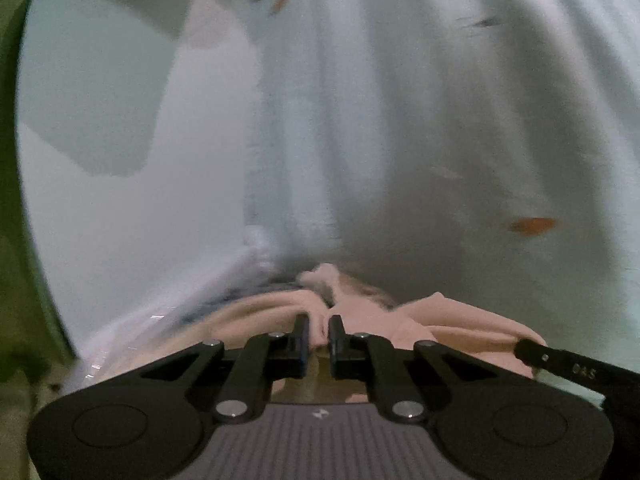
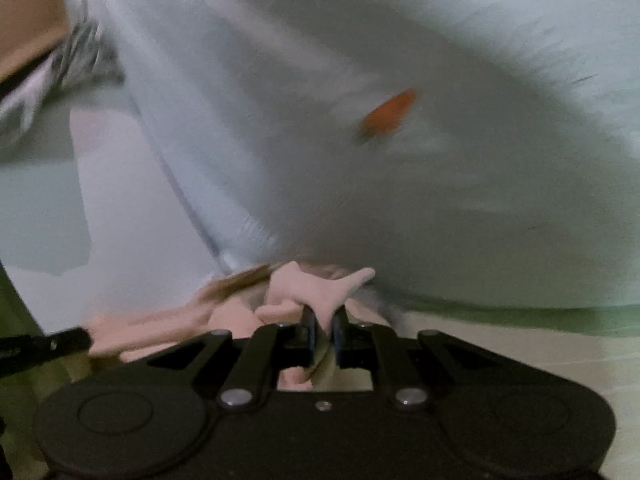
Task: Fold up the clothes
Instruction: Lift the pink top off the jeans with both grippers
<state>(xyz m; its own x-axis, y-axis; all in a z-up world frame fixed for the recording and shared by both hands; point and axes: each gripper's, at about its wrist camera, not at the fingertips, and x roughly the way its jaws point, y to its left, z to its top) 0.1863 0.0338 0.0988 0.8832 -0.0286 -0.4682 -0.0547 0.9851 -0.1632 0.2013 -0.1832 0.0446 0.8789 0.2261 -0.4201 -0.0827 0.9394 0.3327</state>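
A pale garment (image 1: 400, 120) with a pink band (image 1: 360, 316) is being held draped over the white surface (image 1: 120, 240). Its pink band is being pinched by the left tool (image 1: 319, 330) and, seemingly through blur, by the right tool (image 2: 324, 330).

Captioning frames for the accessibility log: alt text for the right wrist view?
The right gripper is shut on a bunched pink fabric edge of a pale garment that fills most of the blurred frame. An orange printed mark shows on the cloth, and the other gripper's black finger enters at lower left.
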